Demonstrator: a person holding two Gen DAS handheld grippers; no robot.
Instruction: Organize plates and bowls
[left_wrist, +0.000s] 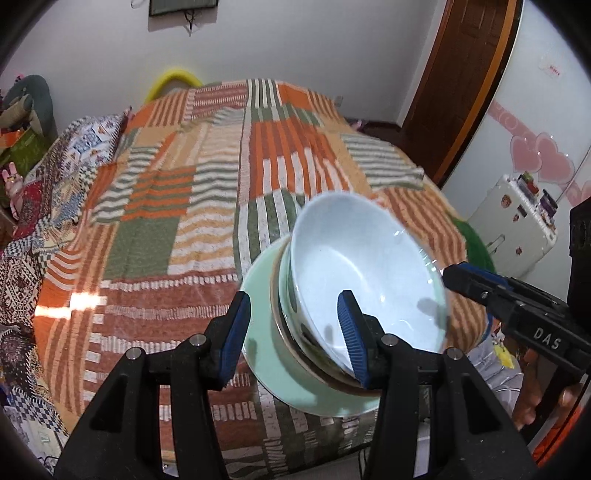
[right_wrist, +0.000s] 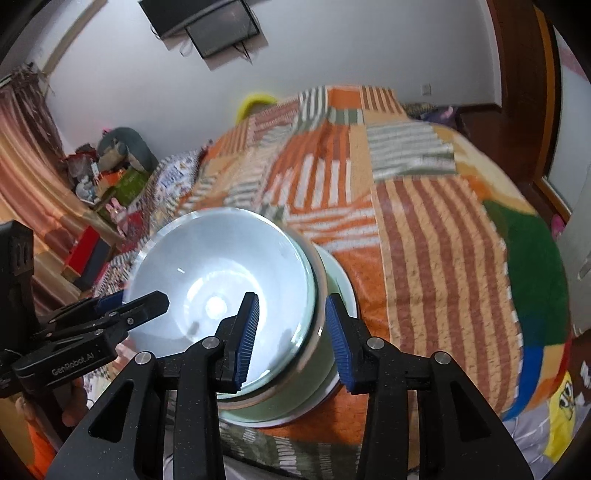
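A pale blue-white bowl sits nested in a stack of bowls on a pale green plate near the front edge of a bed. My left gripper is open, its jaws straddling the near rim of the stack, one finger inside the top bowl. My right gripper is open too, its jaws straddling the bowl's rim from the other side, over the plate. The right gripper shows in the left wrist view, and the left gripper in the right wrist view.
The bed is covered by a striped orange, green and white patchwork blanket. A white mini fridge stands to the right and a wooden door behind it. Cluttered toys and boxes lie at the left.
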